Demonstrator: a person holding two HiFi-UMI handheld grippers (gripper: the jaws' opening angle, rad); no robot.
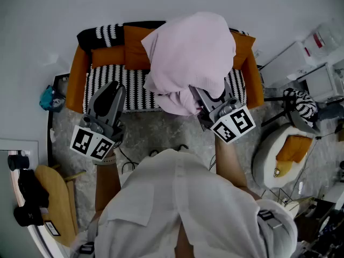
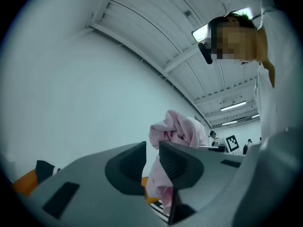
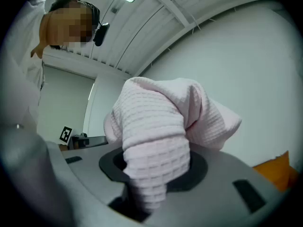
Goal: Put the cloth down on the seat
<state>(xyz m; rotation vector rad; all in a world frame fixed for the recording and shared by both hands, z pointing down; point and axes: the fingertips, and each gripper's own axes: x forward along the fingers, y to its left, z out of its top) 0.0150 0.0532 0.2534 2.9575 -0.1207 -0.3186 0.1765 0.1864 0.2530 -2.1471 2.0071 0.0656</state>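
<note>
Pink cloth (image 1: 191,52): bunched, hanging above the striped seat (image 1: 107,87) and hiding its middle.
Right hand-held gripper (image 1: 200,97): grasping the cloth, jaw tips buried in folds.
Left hand-held gripper (image 1: 114,90): released, holding nothing, jaws standing slightly apart, well clear of the cloth.

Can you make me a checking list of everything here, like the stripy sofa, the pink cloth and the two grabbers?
Surface: striped seat of a small sofa with orange arms.
Job's things: pink cloth, bunched up, held in the air over the sofa, not yet put down.
Clutter: teal thing on the floor beside the sofa.
Grippers: right gripper shut on the cloth; left gripper empty, jaws slightly apart.
Cables: black cable on the floor in front of the sofa.
Surroundings: white wall; round white chair at the right.
</note>
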